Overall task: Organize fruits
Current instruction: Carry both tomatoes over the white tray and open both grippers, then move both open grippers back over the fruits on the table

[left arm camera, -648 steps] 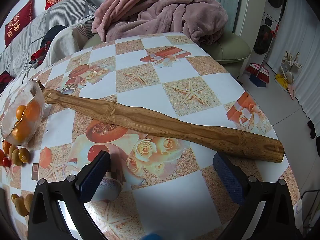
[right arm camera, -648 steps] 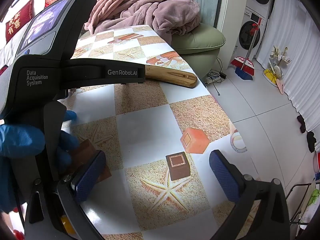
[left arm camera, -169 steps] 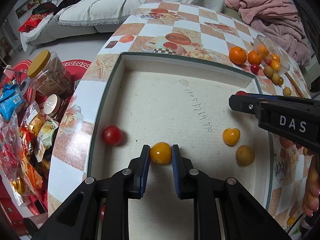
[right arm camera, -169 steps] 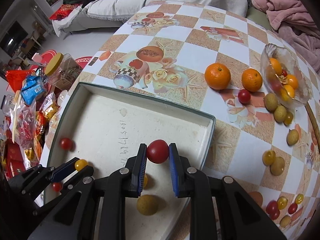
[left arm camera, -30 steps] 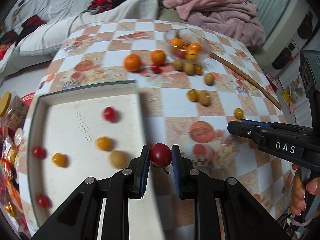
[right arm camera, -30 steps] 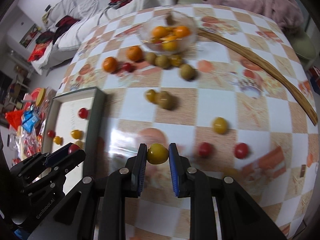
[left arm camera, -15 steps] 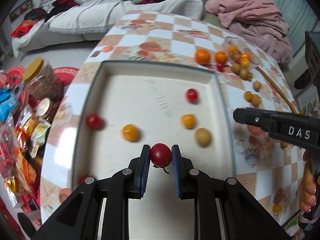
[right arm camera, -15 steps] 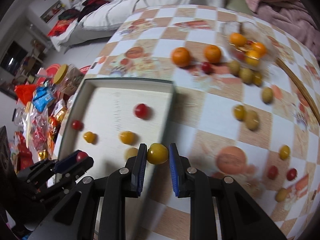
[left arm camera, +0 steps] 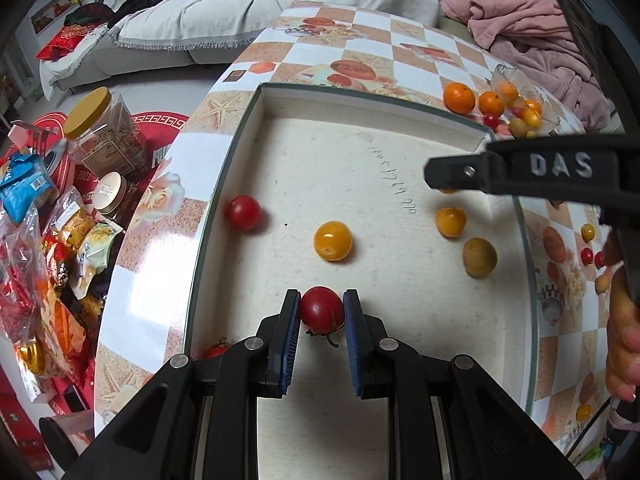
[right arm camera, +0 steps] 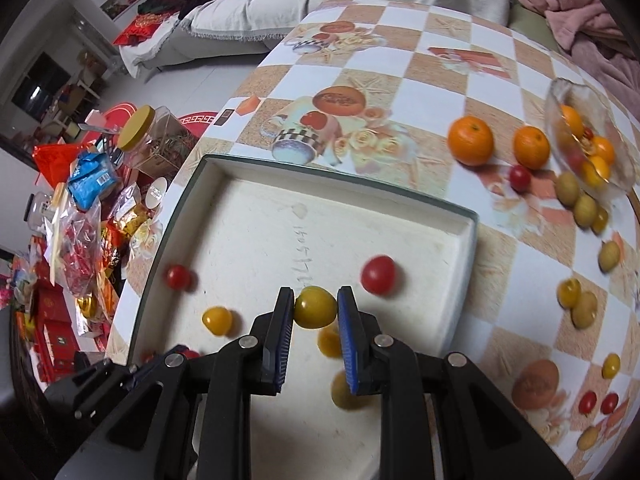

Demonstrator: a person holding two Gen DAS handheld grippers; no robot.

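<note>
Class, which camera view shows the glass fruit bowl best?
The right wrist view: the glass fruit bowl appears nearly whole, with its rim and the oranges inside plain. In the left wrist view the bowl is small, far off and partly behind the right claw's arm.

right gripper [left arm camera: 520, 172]: raised white letters "DAS" on its black side, seen from the left wrist | tray [left arm camera: 360, 160]: handwritten row of digits on the floor, not clearly legible in either view | jar and packets beside the table: print too small to read
</note>
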